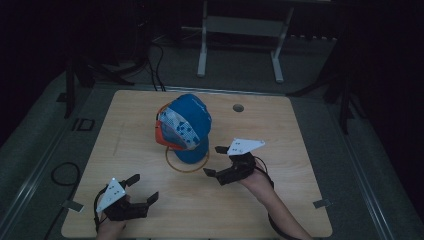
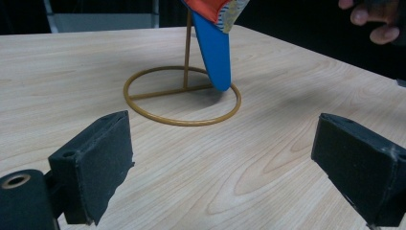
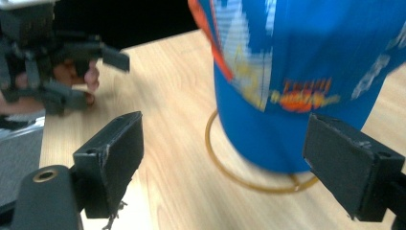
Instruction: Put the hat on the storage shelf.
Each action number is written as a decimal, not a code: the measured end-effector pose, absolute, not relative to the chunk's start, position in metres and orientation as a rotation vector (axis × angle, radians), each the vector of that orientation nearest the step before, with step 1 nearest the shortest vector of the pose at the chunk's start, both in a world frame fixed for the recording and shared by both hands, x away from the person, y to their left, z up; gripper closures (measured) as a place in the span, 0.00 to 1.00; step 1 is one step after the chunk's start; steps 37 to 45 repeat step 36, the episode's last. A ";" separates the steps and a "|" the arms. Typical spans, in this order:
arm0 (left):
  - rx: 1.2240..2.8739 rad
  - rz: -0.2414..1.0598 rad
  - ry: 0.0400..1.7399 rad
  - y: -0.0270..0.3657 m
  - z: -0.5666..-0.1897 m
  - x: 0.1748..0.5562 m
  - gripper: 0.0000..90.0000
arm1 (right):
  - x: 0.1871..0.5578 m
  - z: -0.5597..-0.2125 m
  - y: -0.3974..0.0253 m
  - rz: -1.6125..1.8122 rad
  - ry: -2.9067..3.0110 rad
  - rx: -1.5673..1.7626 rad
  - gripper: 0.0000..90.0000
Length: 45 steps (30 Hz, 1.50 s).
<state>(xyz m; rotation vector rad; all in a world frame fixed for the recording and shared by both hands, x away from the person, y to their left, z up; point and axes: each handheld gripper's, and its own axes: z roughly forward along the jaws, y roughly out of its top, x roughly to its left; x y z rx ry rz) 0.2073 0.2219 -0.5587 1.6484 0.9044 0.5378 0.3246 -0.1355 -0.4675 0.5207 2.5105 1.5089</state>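
Cap (image 1: 186, 126) hangs on a wire stand (image 1: 187, 162) at worktop (image 1: 280, 195) centre. Right gripper (image 1: 216, 161) sits near its 4 o'clock, jaws spread toward the brim: likely an approach, needing a close-in pinch. Left gripper (image 1: 142, 188) waits spread at 7 o'clock. The stand's top is hidden under cloth; the cap's logo is blurred.

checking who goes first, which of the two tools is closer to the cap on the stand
The right tool: it sits just beside the blue cap and its gold ring stand. The left tool is farther back, near the table's front edge.
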 end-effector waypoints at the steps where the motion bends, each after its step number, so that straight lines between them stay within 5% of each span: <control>1: 1.648 0.538 0.903 0.222 -0.559 0.207 0.08 | 0.324 -0.475 -0.140 1.509 2.518 0.521 0.16; 31: 1.656 0.535 0.901 0.220 -0.560 0.207 0.08 | 0.312 -0.551 -0.200 1.352 2.602 0.601 0.16; 45: 1.657 0.536 0.900 0.220 -0.560 0.207 0.08 | 0.312 -0.554 -0.207 1.335 2.599 0.625 0.17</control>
